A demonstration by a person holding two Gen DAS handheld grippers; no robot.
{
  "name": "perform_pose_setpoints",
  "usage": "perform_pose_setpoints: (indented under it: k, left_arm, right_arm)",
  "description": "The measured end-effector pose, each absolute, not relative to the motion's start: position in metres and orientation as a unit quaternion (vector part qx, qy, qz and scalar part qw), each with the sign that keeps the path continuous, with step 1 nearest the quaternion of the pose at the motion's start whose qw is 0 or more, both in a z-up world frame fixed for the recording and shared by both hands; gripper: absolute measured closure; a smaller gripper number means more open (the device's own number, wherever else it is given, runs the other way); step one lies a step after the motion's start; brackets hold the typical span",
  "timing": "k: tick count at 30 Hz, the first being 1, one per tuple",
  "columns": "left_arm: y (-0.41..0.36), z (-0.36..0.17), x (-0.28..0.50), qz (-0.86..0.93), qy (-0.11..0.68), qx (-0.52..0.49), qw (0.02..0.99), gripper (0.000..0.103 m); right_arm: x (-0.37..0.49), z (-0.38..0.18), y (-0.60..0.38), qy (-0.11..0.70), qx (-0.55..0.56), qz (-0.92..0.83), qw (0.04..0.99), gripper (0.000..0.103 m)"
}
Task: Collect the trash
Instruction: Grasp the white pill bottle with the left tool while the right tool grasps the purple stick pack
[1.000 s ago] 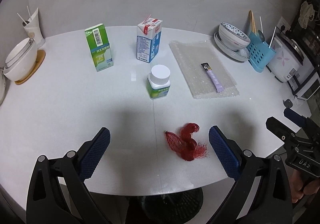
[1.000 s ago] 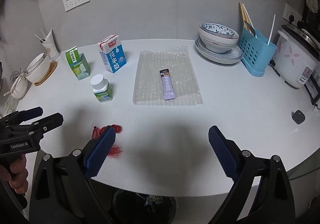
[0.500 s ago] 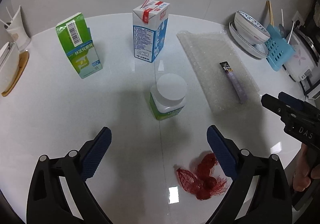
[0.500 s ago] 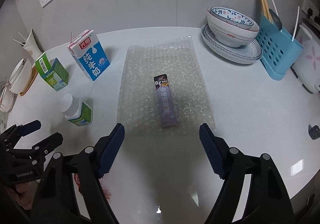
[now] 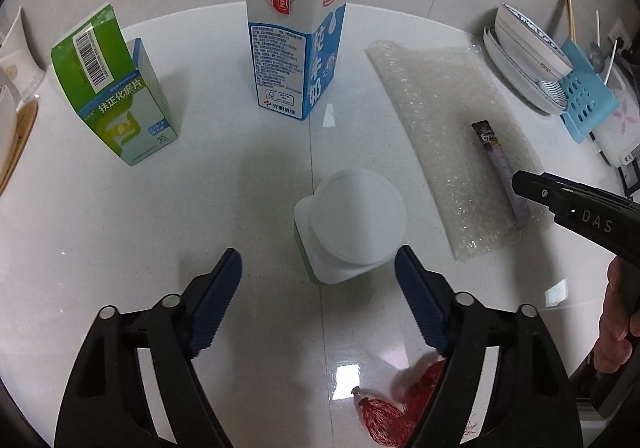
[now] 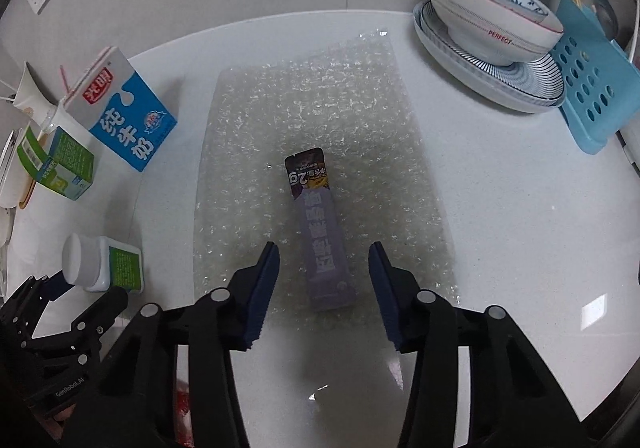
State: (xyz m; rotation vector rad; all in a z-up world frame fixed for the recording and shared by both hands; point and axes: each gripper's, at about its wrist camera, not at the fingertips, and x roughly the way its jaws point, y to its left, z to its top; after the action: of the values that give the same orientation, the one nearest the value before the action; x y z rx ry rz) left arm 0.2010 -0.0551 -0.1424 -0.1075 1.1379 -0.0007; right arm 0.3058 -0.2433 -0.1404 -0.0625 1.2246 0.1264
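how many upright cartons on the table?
2. Blue-and-white milk carton with straw at the back centre; green-and-white medicine box to its left. Nothing visibly hides more.

Bowl point(image 6: 496, 19) reads "PERFECT"; right gripper point(image 5: 592, 215), "DAS".

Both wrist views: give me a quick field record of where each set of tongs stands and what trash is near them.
left tongs: open, jaws just been closing, straddling the white-capped bottle, pads not touching it
right tongs: open, jaws just been closing, purple sachet between them, not pinched
sachet rests on: bubble wrap sheet, lying flat
standing upright: milk carton, green box
red mesh net: on the table, partly hidden behind the left tongs
held so far: nothing
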Motion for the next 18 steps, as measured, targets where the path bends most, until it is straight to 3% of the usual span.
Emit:
perform_pose_setpoints:
  k: [5, 7, 18]
  left_arm:
    - [-0.056, -0.144, 0.206, -0.002, 0.543, -0.046, 0.839, 0.047]
    - [-0.057, -0.145, 0.207, -0.004, 0.545, -0.043, 0.837, 0.059]
    - [-0.046, -0.142, 0.206, -0.001, 0.548, -0.05, 0.835, 0.059]
  right_arm:
    - [0.317, -0.151, -0.241, 0.59, -0.027, 0.058, 0.805, 0.071]
    - [0.32, -0.154, -0.241, 0.595, -0.026, 0.059, 0.801, 0.074]
    - [0.328, -0.162, -0.234, 0.612, -0.042, 0.047, 0.788, 0.078]
